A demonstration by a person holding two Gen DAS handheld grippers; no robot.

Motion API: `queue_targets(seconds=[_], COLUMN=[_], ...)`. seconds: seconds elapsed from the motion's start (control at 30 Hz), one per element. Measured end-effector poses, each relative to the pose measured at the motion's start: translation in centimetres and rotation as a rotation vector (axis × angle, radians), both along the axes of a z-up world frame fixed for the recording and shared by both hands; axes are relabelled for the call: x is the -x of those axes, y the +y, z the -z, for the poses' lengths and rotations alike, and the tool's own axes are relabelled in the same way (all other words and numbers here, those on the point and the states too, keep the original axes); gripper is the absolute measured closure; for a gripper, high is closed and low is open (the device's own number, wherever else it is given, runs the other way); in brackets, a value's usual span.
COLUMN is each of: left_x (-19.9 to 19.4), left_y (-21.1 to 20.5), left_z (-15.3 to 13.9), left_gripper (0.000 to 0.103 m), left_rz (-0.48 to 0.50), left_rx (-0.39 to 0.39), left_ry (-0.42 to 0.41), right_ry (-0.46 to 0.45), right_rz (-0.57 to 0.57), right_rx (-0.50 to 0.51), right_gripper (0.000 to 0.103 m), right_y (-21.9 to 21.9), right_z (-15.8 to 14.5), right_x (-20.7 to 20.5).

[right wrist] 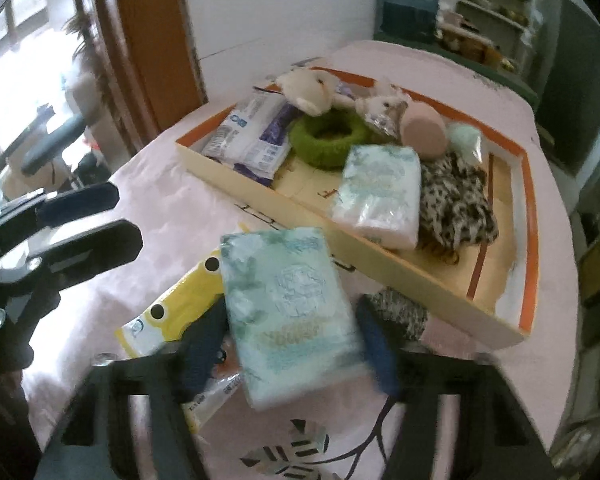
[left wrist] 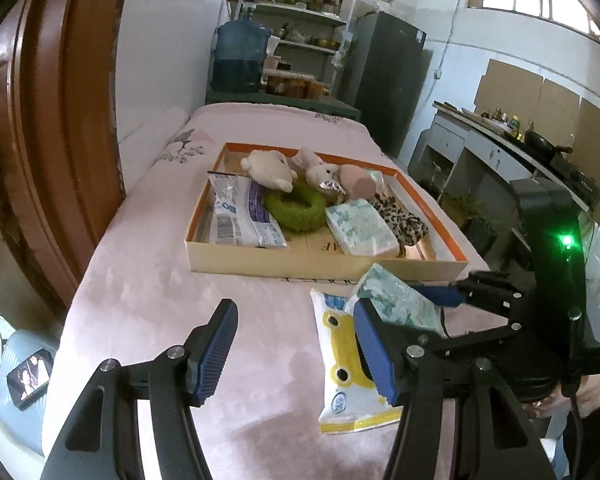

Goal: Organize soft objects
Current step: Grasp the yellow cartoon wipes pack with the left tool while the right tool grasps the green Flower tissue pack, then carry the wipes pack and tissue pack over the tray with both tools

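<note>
The green-patterned tissue pack point(right wrist: 290, 312), soft and plastic-wrapped, sits between the right gripper point(right wrist: 292, 344) pads, which clamp it above the pink-covered table point(left wrist: 160, 300), just short of the orange-rimmed tray point(left wrist: 328, 264). Its embossed print is unreadable. The left gripper point(left wrist: 296, 354) stands apart and empty. A yellow pack point(left wrist: 350, 376) lies beneath.

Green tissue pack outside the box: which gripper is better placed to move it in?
Right. The right gripper already straddles the green tissue pack near the box; the left gripper is open and empty.
</note>
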State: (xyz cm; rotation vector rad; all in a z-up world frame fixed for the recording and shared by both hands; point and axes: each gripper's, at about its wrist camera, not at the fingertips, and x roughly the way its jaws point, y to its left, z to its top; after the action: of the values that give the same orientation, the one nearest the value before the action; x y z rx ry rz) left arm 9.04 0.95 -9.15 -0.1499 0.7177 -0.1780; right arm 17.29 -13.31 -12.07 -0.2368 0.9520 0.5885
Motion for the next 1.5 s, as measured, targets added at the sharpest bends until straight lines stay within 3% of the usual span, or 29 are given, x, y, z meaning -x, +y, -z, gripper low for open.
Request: queue_targets(seconds=[0.1,0.37,0.53,0.67,0.83,1.03,1.1,1.13,1.2,1.5], left_x=[-0.2,-0.9,-1.5,-1.9,-3.1,-2.1,-2.1,-2.3,-2.7,-2.4], left_y=[-0.3,-3.0,-5.8,-6.9,-7.3,-9.6,-9.4,-9.0,-8.2,-7.1], left_z=[0.3,1.2,2.6,3.6,5.1,5.2,5.2,5.2,5.3,4.7], left_gripper=[0.043,0.043,0.043,0.043,0.030,0.029,0.032,0.043,0.051,0.053], left_rz=[0.007,0.084,0.143,0.130,0.130,0.125,0.128,0.130,0.135,0.122], left_rx=[-0.003,-0.018,-0.072,-0.134,-0.160,-0.319,-0.306,-0.274,-0.205,-0.143], left_ry=[0.009,0.031,0.058,0.073,0.163,0.135,0.141,0.152,0.167,0.156], right_ry=[0.005,-0.098,-0.089,-0.072,-0.059,-0.044,-0.044,-0.044,-0.040,-0.047], right_rz=[0.065,0.290,0.313,0.324,0.323,0.323,0.324,0.326,0.330,0.319], right_rx=[-0.062,-0.175,-0.194,-0.216,-0.234,-0.250,-0.250,-0.250,-0.253,-0.245], right_gripper=[0.053,0.053,0.053,0.053,0.052,0.052,0.052,0.052,0.052,0.052], right_y=[-1.4,-6.8,-8.1,-8.5,-8.2,-8.1,-8.2,-8.3,-8.4,-8.1], right_z=[-0.3,-3.0,-2.8,-2.2,-1.7,-1.2,-1.2,-1.1,-1.1,-1.5], right_x=[0.3,2.8,3.6,3.7,3.7,4.0,4.1,4.1,4.1,4.2])
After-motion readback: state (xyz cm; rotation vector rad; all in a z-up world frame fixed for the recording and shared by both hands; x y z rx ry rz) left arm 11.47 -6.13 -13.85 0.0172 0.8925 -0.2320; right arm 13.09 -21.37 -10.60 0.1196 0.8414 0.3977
